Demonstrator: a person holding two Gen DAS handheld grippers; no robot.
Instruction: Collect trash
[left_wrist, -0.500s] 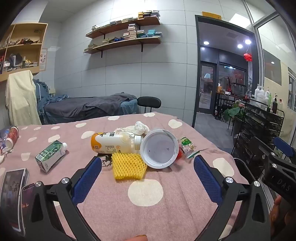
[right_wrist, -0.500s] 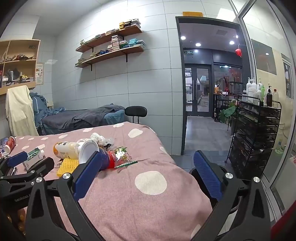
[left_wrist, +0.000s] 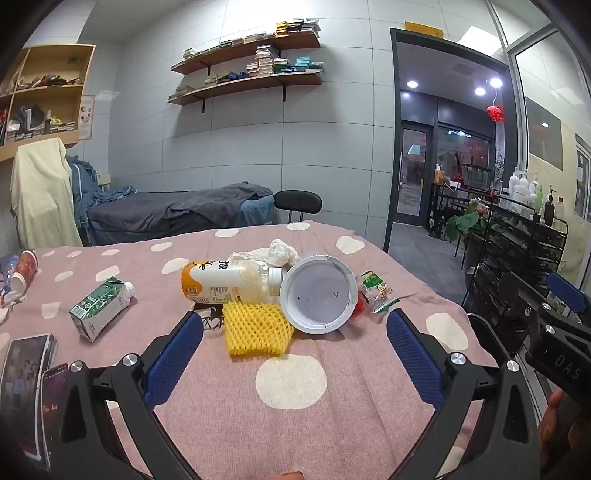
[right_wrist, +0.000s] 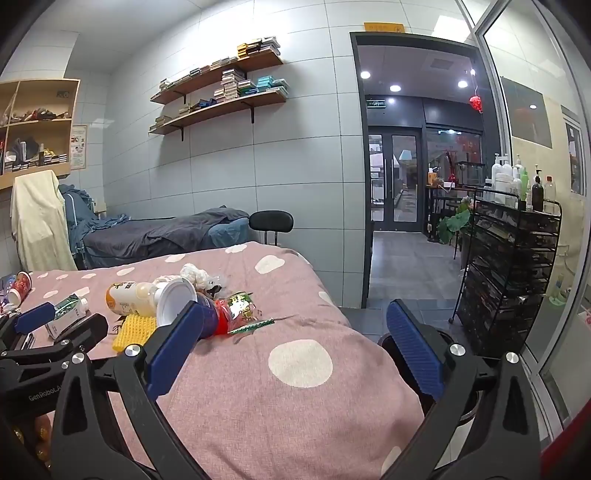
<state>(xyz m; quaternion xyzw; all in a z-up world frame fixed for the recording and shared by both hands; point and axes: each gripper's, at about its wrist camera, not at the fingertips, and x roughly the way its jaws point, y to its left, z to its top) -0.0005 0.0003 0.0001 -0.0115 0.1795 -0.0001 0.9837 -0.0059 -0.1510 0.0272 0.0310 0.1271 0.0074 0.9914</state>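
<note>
Trash lies in a cluster on the pink dotted tablecloth (left_wrist: 288, 380): a yellow foam net (left_wrist: 256, 328), a lying orange-and-white bottle (left_wrist: 229, 282), a white-rimmed cup on its side (left_wrist: 318, 294), crumpled white tissue (left_wrist: 275, 253), a green snack wrapper (left_wrist: 376, 290) and a green milk carton (left_wrist: 101, 308). My left gripper (left_wrist: 293, 350) is open and empty, just short of the foam net. My right gripper (right_wrist: 295, 350) is open and empty over the table's right end; the cluster (right_wrist: 177, 301) lies to its left, and the left gripper (right_wrist: 44, 325) shows there too.
A red paper cup (left_wrist: 24, 269) lies at the far left. Two phones (left_wrist: 26, 384) lie at the near left. A dark bin (right_wrist: 458, 354) stands on the floor off the table's right edge. A black shelf cart (right_wrist: 513, 266) stands at the right.
</note>
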